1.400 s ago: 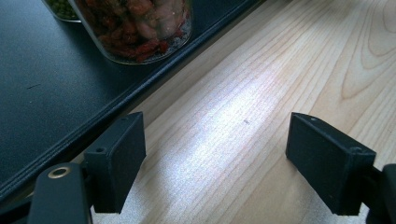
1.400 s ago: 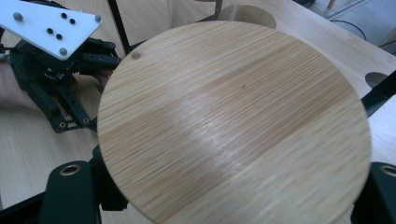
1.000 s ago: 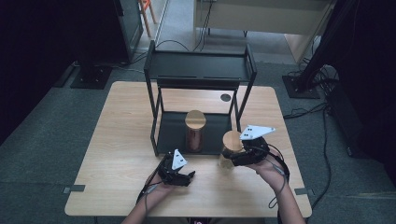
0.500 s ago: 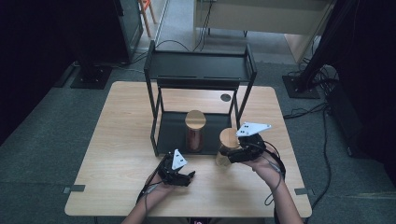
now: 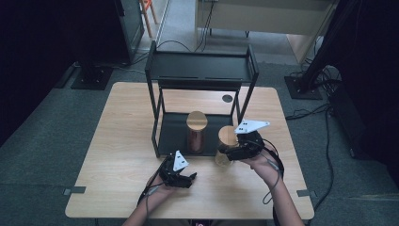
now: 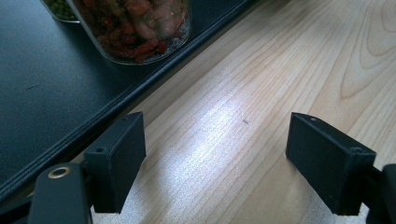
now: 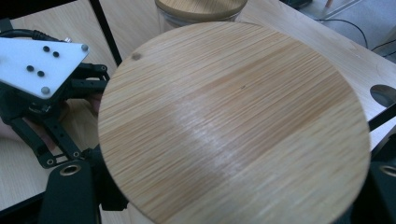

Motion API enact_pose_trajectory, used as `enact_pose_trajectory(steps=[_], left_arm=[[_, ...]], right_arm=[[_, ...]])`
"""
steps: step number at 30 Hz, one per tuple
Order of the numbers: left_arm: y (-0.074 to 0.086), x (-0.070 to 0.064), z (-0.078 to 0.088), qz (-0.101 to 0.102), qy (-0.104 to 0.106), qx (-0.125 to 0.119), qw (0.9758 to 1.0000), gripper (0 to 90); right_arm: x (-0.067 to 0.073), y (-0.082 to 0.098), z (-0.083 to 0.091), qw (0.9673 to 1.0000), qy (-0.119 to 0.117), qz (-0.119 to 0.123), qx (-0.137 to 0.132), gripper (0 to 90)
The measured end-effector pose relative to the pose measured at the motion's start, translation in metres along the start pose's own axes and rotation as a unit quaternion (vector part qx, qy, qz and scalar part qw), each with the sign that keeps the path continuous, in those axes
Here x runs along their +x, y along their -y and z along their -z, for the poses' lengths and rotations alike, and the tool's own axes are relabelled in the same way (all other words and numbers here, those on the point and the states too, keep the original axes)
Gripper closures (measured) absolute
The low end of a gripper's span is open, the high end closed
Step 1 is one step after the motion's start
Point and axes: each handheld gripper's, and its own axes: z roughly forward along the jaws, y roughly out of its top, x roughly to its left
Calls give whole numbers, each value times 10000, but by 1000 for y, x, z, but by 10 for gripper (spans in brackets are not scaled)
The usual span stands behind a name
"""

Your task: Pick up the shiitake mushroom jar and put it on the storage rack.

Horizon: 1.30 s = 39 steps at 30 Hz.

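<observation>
On the wooden table (image 5: 117, 155) stands a black two-tier shelf (image 5: 202, 70). A glass jar with a round wooden lid (image 5: 196, 134) rests on the shelf's lower tray (image 5: 171, 136); in the left gripper view it holds reddish pieces (image 6: 140, 23). My right gripper (image 5: 226, 151) is shut on a second wooden-lidded jar (image 5: 227, 135) just right of the shelf's front post. That jar's lid (image 7: 233, 121) hides the jaw tips. My left gripper (image 5: 188, 178) lies low over the table in front of the tray, open (image 6: 238, 158), with bare wood between its fingers.
The shelf's black posts (image 5: 155, 127) and the tray's raised edge (image 6: 154, 84) sit close to both grippers. A small round hole (image 5: 227, 98) is in the table behind the shelf. Cables and dark stands lie on the floor around the table.
My right gripper has carried its jar slightly left, closer to the shelf's front right post. The left gripper has kept still.
</observation>
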Motion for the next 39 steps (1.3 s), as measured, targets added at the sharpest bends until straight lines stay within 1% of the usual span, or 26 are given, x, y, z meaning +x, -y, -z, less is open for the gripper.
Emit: enact_pose_trajectory(steps=[8,27,32,39], left_arm=[[0,0,0,-8,15,13,10000,202],[0,0,0,-14,29,10,10000,202],[0,0,0,-19,27,5,10000,202],[0,0,0,-20,29,9,10000,202]], right_arm=[[-2,-3,-4,9999,62,-99,-20,248],[-4,-9,-17,9998,170,-118,-10,248],[-5,-10,-21,9995,244,-190,-42,248],[-7,-10,-26,9993,317,-187,-56,248]])
